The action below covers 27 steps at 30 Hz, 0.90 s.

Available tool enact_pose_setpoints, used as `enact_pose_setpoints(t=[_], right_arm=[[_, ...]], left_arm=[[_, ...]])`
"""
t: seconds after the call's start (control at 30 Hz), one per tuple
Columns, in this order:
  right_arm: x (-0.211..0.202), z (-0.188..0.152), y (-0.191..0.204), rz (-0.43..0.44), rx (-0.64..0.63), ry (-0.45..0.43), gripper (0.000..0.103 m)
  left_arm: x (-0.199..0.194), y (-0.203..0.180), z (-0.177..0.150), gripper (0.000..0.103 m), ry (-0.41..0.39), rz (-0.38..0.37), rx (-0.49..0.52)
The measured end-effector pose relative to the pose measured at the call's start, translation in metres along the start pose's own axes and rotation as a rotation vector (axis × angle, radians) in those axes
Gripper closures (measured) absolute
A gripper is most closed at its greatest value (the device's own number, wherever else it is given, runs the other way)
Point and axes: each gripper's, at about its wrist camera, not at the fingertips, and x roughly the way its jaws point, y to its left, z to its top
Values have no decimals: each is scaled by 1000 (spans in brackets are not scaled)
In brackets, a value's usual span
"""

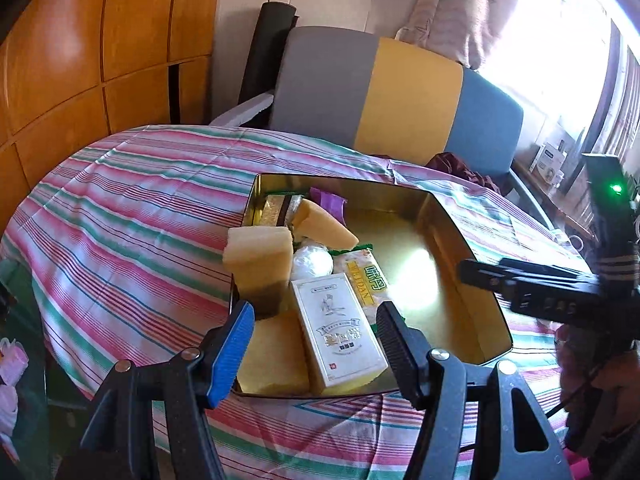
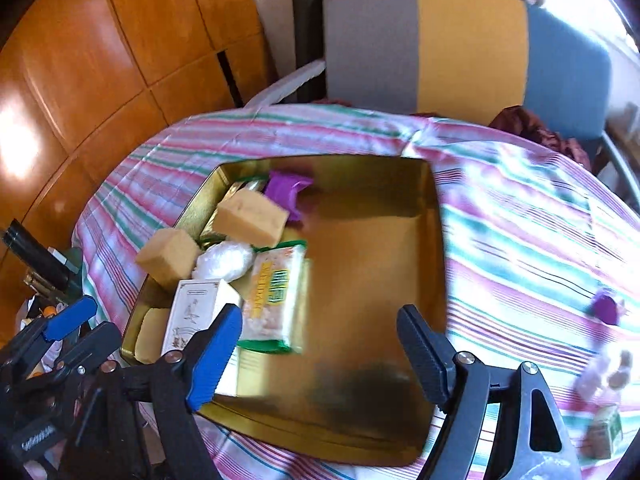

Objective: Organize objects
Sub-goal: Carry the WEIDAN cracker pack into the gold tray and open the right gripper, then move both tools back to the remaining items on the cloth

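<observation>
- The desk (image 1: 132, 208) fills the middle of both views under a cloth striped pink, green and white; a chair (image 1: 372, 92) with grey, yellow and blue panels stands behind it at the upper centre.
- A gold tin tray (image 1: 452, 264) sits mid-frame on the cloth, shallow-walled and shiny, with its right half bare and its left half packed with things.
- The left gripper (image 1: 314, 334) comes up from the bottom of the left wrist view, jaws wide and holding nothing, one pad blue and one black, straddling the near end of the white box.
- The right gripper (image 2: 320, 340) rises from the bottom of the right wrist view over the bare gold floor, jaws wide and empty; in the left wrist view it shows as a black bar at the right edge.
- A white box (image 1: 338, 332) with grey printing lies flat at the tray's near left, long axis running from the near rim toward the far side.
- A green and yellow packet (image 2: 274, 300) lies beside the box, long axis the same way.
- Two tan foam blocks (image 1: 258, 258) (image 1: 326, 226) sit tilted at the tray's left wall.
- A white wrapped ball (image 1: 312, 260) lies between the blocks and the packet.
- A purple wrapper (image 2: 290, 192) lies at the far left corner.
- A small purple thing (image 2: 606, 308) rests on the cloth at the right of the right wrist view, well apart from the tray; blurred.
</observation>
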Motion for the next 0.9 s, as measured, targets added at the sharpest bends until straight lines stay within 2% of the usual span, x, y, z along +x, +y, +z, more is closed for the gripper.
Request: enact_pose_setpoints(t=[0.37, 0.67, 0.9], right_arm=[[-46, -25, -81, -119, 100, -39, 16], [-82, -48, -185, -305, 229, -43, 15], [-107, -69, -268, -422, 385, -106, 15]], left_arm=[[4, -25, -2, 39, 18, -8, 65], [7, -72, 1, 39, 14, -38, 179], [9, -119, 0, 39, 15, -68, 284]])
